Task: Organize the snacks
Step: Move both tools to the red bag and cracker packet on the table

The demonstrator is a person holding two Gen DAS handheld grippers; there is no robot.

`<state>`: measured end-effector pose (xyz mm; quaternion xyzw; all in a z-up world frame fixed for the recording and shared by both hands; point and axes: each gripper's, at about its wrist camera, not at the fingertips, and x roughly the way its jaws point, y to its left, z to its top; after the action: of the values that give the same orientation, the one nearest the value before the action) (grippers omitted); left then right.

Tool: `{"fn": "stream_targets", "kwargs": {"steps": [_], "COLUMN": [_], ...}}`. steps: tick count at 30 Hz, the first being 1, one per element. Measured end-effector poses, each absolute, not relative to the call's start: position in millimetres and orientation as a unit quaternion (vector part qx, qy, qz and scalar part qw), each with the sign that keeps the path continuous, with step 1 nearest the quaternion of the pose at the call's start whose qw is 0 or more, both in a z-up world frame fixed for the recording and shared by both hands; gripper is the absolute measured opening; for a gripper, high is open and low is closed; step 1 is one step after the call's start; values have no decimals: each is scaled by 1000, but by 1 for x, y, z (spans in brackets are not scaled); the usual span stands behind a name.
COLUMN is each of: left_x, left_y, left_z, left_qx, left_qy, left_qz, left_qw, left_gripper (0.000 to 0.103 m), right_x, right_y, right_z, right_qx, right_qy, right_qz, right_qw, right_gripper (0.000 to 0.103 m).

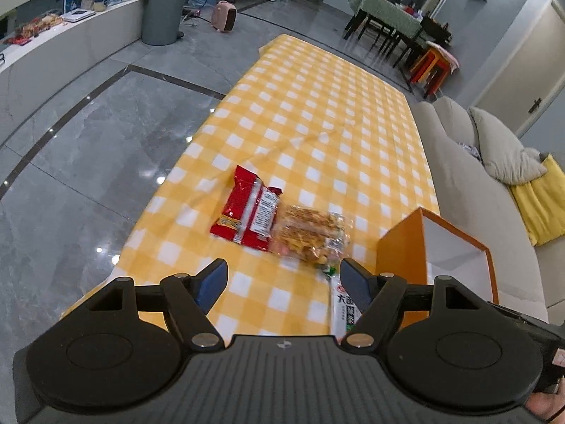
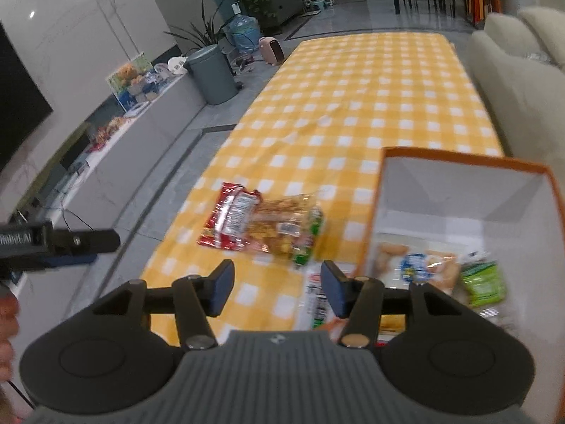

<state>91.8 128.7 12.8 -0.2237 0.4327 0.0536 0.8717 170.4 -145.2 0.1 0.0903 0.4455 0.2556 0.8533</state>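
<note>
I am holding my left gripper (image 1: 283, 277) with its jaws spread wide and nothing between them, hovering over the near end of the surface (image 1: 328, 113) with its yellow-and-white checked cloth. Just inside my right-hand finger, a white snack packet (image 1: 342, 309) with dark lettering is lying flat on the cloth. I am keeping my right gripper (image 2: 277, 284) wide apart too, gripping nothing, with that same white packet (image 2: 316, 300) lying under its right finger.

Further out, a red snack bag (image 1: 247, 212) is lying flat on the cloth, and a clear bag of golden snacks (image 1: 310, 235) is overlapping its right edge. From the right wrist view the pair is sitting the same way, the red bag (image 2: 229, 217) to the left and the clear bag (image 2: 282, 228) touching it.

To the right, an orange box (image 2: 395, 190) with white inner walls is standing open on the surface, already holding a pale biscuit pack (image 2: 413, 265) and a green packet (image 2: 482, 282). Beyond it, a beige sofa (image 1: 469, 190) is running alongside the surface
</note>
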Motion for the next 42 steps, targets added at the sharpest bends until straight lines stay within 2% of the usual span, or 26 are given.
{"fn": "stream_targets", "kwargs": {"steps": [2,4,5,9,11,13,17,19,23,26,42], "left_x": [92,93,94,103,111,116,126,132,139,143,155], "left_y": [138,143,146,157,160,164,174,178,184,190,202], "left_z": [5,-4,-10,-35,-46,-56,-75,-83,-96,-103,-129], "left_qx": [-228,-224,-221,-229,-228,-228,-241,-249,-259,-274,-267], "left_qy": [425,419,419,426,440,445,451,456,467,475,508], "left_qz": [42,27,21,12,19,25,23,26,21,23,30], "left_qw": [875,880,880,875,868,866,859,854,845,836,818], "left_gripper": [85,86,86,86,86,86,86,86,86,86,86], "right_x": [174,175,178,192,200,209,230,241,261,279,345], "right_y": [-132,-113,-104,-74,-61,-50,-31,-23,-6,8,56], "right_z": [-3,-6,-8,-15,-19,-25,-39,-48,-69,-88,-144], "right_qx": [75,28,2,-103,-167,-220,-292,-315,-371,-402,-413], "right_qy": [439,427,421,402,384,373,384,392,386,411,514], "right_qz": [246,245,252,308,338,368,406,421,441,440,498], "right_qw": [861,870,871,856,843,823,776,755,720,690,563], "right_gripper": [55,68,70,70,76,89,92,99,100,100,100]}}
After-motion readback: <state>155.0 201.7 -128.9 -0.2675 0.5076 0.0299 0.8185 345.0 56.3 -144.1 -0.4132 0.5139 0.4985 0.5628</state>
